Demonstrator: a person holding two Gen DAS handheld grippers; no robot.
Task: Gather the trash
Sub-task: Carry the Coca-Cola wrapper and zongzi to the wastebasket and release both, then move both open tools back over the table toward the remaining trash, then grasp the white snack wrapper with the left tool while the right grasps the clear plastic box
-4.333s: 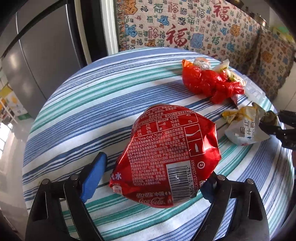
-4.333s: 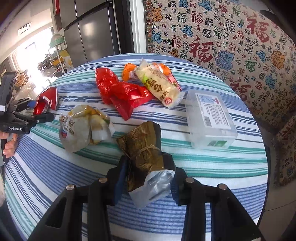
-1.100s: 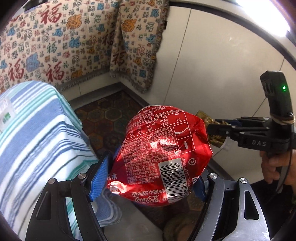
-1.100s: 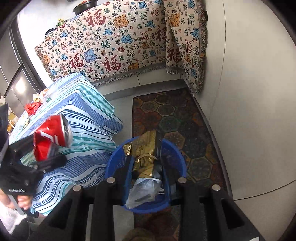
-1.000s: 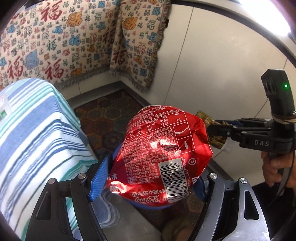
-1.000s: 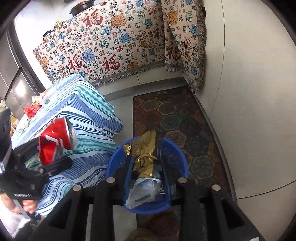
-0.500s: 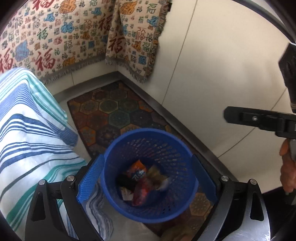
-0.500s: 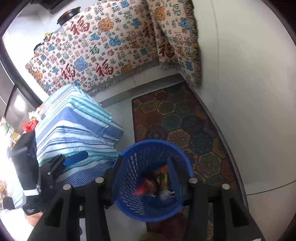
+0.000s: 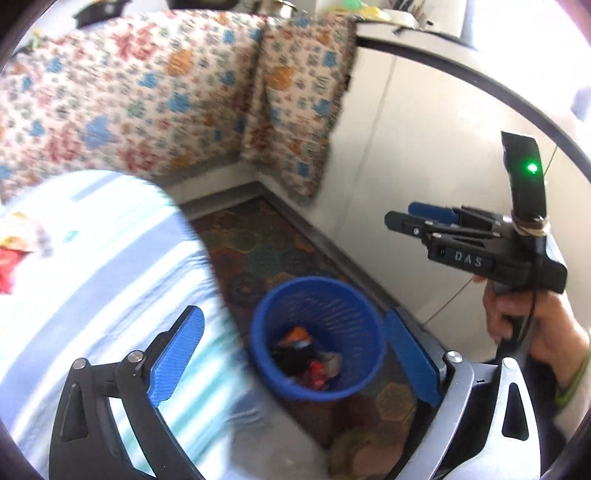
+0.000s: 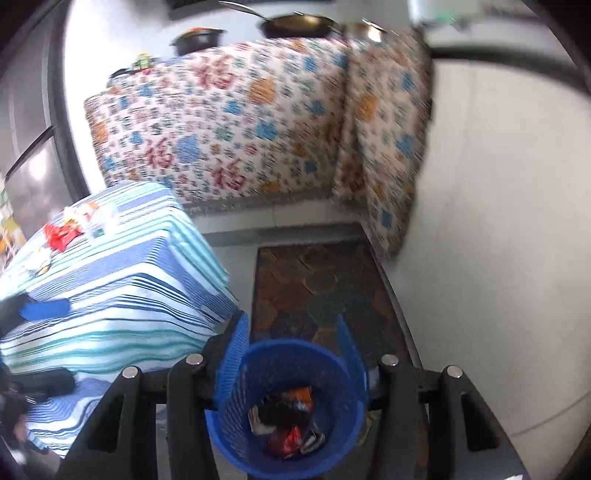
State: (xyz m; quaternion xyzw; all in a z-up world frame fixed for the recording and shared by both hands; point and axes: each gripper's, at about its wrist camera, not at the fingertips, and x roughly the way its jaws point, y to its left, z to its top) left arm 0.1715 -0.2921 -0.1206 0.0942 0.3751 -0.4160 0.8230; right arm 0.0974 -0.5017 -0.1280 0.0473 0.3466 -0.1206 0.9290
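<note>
Trash (image 9: 308, 360) — a red crumpled piece, an orange bit and dark wrappers — lies at the bottom of the blue mesh basket (image 9: 280, 295), which stands on a patterned floor mat (image 9: 255, 243) beside the bench's draped edge; same pile seen from the right wrist view (image 10: 288, 424) inside the basket (image 10: 229, 439); more trash, red and pale wrappers (image 10: 70, 225), remains on the striped bench cloth (image 10: 122, 273), well apart from the basket.

Left gripper (image 9: 291, 362) hangs above the basket, jaws spread wide and opening, nothing between the blue pads (image 9: 177, 354); right gripper (image 10: 291, 354) also over the basket, jaws parted and opening, empty — the basket shows through the gap; in the left wrist view the right gripper (image 9: 413, 218) is seen side-on, held by a hand (image 9: 524, 317) at the right edge, green light lit on its body.

Behind: patterned fabric (image 9: 155, 92) draped over furniture, pale wall (image 10: 498, 221), pans (image 10: 295, 22) on top; both views motion-blurred.
</note>
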